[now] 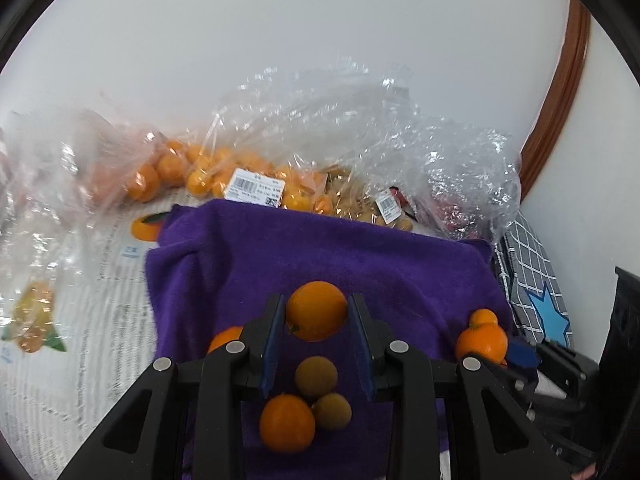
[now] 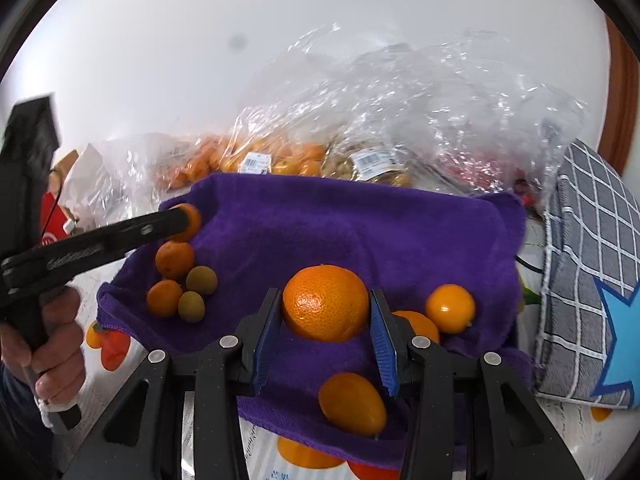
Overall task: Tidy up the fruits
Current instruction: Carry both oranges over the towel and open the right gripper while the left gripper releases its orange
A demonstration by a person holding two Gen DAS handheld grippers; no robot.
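the left gripper (image 1: 316, 322) holds a small orange (image 1: 316, 311) between its two blue pads (image 1: 272, 344). the fruit sits at the very tips of the fingers, and both pads touch its sides, so the jaws are closed on it at about the width of the fruit. below the tips, toward 6 o'clock in the left wrist view, two dull brown-green fruits (image 1: 316, 376) and one more orange (image 1: 286, 423) lie close together on the purple towel (image 1: 360, 252). a knobby orange (image 1: 482, 340) lies at 3 o'clock, near the right edge of the towel.

the right gripper (image 2: 326, 312) holds a bigger orange (image 2: 325, 303) in the same way: the fruit is between the finger tips, and the pads press on its left and right sides. just beside the right finger, at 3 o'clock, a small round orange fruit (image 2: 450, 308) lies on the towel (image 2: 360, 232), and at 6 o'clock an oval orange fruit (image 2: 352, 403) lies near the front edge.

in the right wrist view the left gripper (image 2: 188, 222) is seen at 9 o'clock with its fruit (image 2: 191, 220) at the tip, above a little group of oranges (image 2: 174, 259) and brown-green fruits (image 2: 201, 280) at the left side of the towel. the hand (image 2: 56, 344) on its handle is at 8 o'clock.

behind the towel, at 12 o'clock, clear bags (image 2: 400, 120) with more fruit lie against the wall. a grey checked cloth (image 2: 592, 248) is at 3 o'clock.
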